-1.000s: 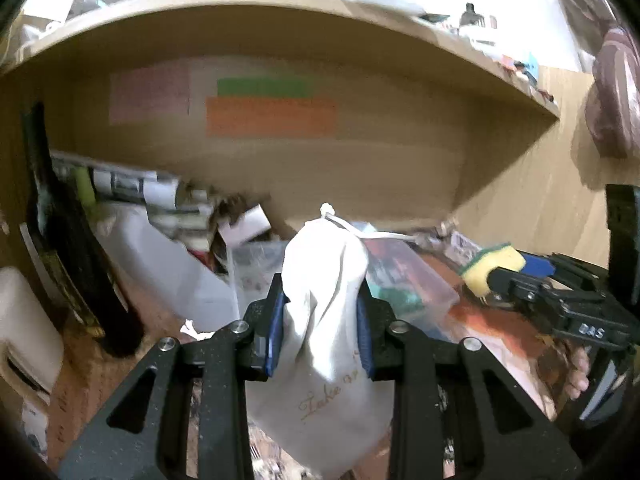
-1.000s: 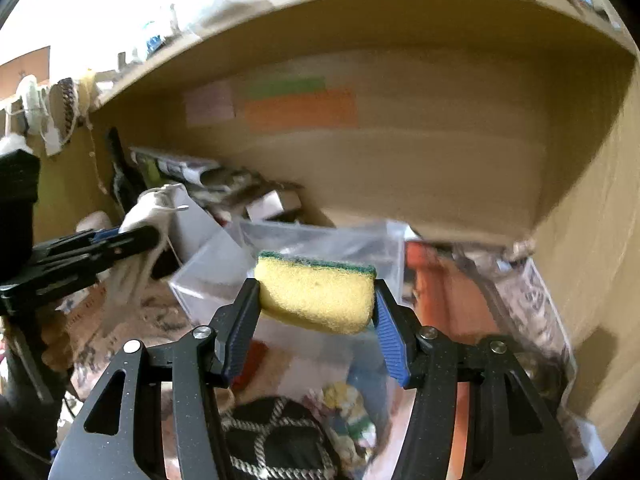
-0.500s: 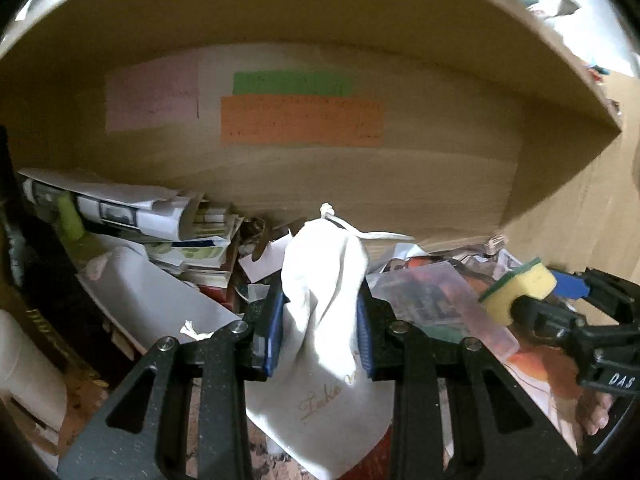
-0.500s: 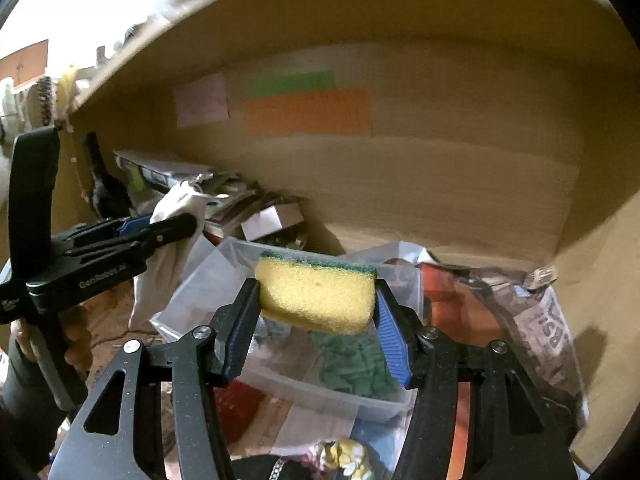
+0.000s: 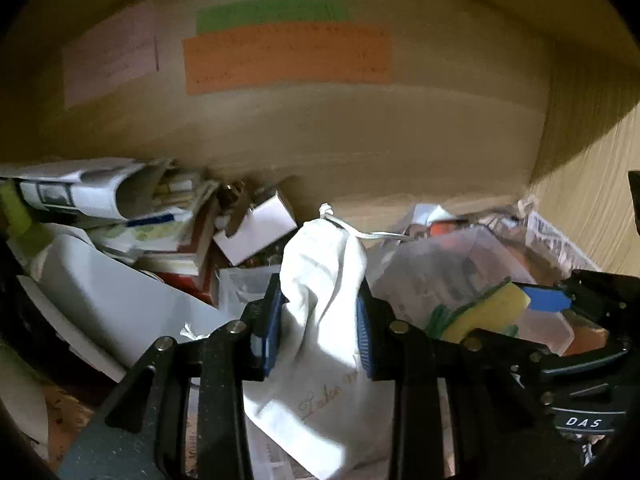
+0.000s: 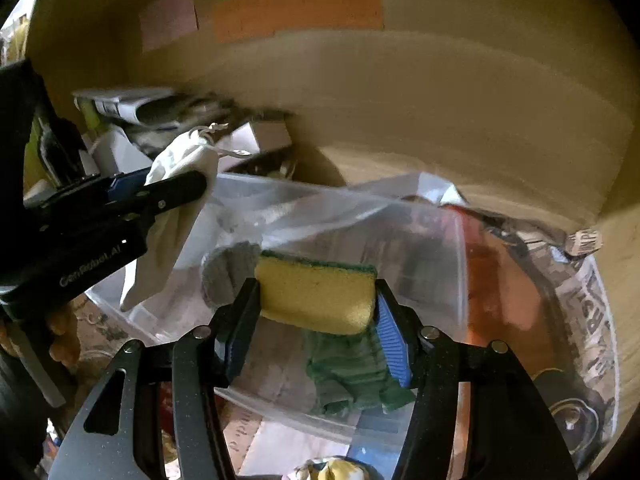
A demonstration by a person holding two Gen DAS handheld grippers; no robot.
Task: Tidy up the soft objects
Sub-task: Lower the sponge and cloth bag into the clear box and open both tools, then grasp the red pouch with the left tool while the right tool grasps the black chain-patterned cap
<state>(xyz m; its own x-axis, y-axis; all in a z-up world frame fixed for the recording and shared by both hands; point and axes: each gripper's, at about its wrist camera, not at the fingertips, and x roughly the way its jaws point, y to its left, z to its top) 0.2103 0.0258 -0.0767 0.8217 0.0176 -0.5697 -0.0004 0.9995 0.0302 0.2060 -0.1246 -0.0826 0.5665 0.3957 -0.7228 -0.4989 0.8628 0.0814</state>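
Both pairs of blue-padded fingers are clenched on soft things: the left gripper (image 5: 320, 332) pinches a white drawstring pouch (image 5: 324, 320) at its middle, and the right gripper (image 6: 316, 312) clamps a yellow sponge (image 6: 316, 294) with a green scouring face by its two ends. Gold cursive on the pouch reads something like "Take", the rest hidden. "GenRobot.AI" is printed on the left gripper's body in the right wrist view; "DAS" shows on the right gripper (image 5: 508, 312) in the left wrist view. The sponge hangs over a clear plastic bin (image 6: 440, 248) holding a green cloth (image 6: 352, 376) and a grey cloth (image 6: 228, 268); the pouch hangs just beside the bin's left rim. Newspaper (image 6: 588, 320) lies to the right, against the wooden side wall. Orange (image 5: 286, 58), green (image 5: 272, 12) and pink (image 5: 110, 56) paper notes are stuck on the back panel, their writing too blurred to read. Stacked books and papers (image 5: 120, 208) crowd the left.
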